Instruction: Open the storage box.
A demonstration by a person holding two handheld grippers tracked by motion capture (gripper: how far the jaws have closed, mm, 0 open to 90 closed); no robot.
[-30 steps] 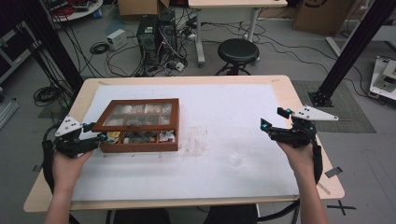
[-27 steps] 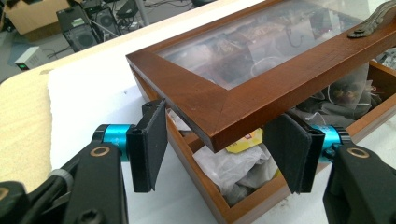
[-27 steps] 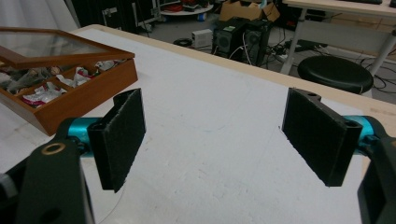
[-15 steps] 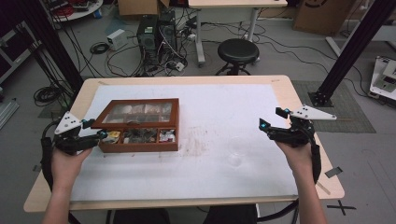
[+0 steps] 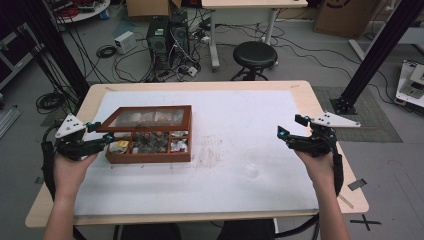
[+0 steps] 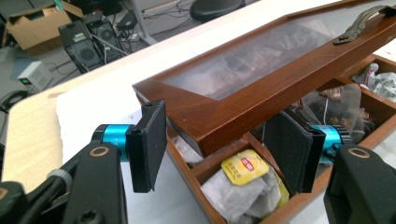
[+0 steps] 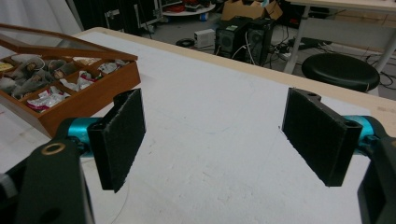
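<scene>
a stool (image 5: 255, 53) stands beyond the table (image 5: 300, 90), with computer towers (image 5: 167, 35) and loose cables (image 5: 107, 51) on the floor behind it; a black frame post (image 5: 380, 47) rises at the far right; a white sheet (image 5: 240, 145) covers most of the pale wooden top; nothing lies between the two hands but bare sheet and a faint round mark (image 5: 250, 171) on it.

the box (image 5: 149, 135) sits on the left half of the sheet; it is dark reddish wood, shallow and rectangular, split into small compartments packed with tea bags (image 6: 243, 169) in paper and clear wrappers; its lid (image 6: 261, 74) is a wooden frame around a glass pane, with a curved metal handle (image 6: 366, 21) on the front rail; the lid stands raised, tilted above the tray.

the left hand (image 5: 70, 167) comes in low from the near edge, forearm straight, its gripper pointing across at the box's left end; the left gripper (image 6: 224, 149) has its felt-faced black pads either side of the lid's near corner; the jaws stand fairly narrow, yet a gap shows at the left pad, so it seems loose around the lid rather than clamped, though the right pad's contact is hard to judge.

the right hand (image 5: 320, 162) rests well apart at the table's right side; the right gripper (image 7: 212, 135) hangs wide apart over bare sheet, holding nothing.
</scene>
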